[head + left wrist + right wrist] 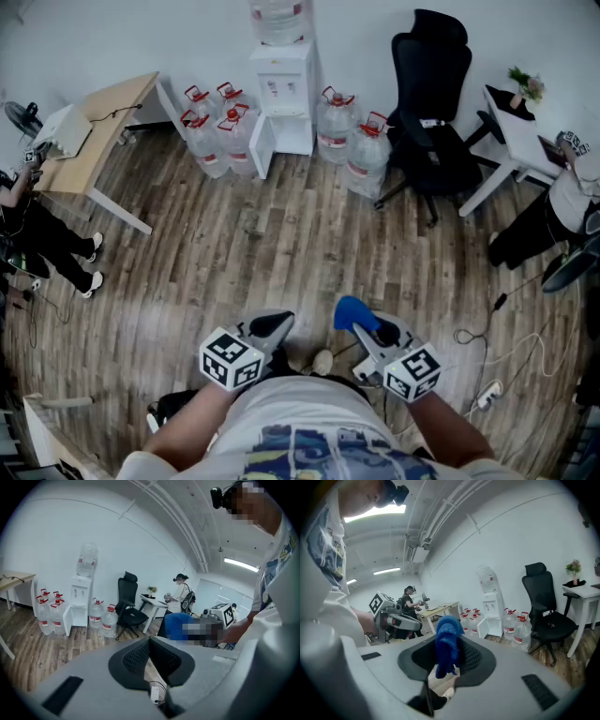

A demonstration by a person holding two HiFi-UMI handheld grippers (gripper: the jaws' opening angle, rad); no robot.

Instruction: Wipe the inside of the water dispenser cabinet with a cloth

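Note:
The white water dispenser (pixel 281 89) stands against the far wall, its lower cabinet door (pixel 262 148) swung open; it also shows far off as the dispenser (pixel 79 603) and the dispenser (pixel 492 611). My right gripper (pixel 359 323) is held close to my body, shut on a blue cloth (pixel 353 312), which hangs between the jaws as the cloth (pixel 447 644). My left gripper (pixel 272 326) is beside it, jaws shut with nothing between them. Both are far from the dispenser.
Several large water bottles (pixel 211 131) flank the dispenser on both sides, more bottles (pixel 352 141) at its right. A black office chair (pixel 429 103) stands right of them. A wooden desk (pixel 89 141) is at left, a white table (pixel 520 141) at right. People sit at both sides. Cables (pixel 487 375) lie on the floor.

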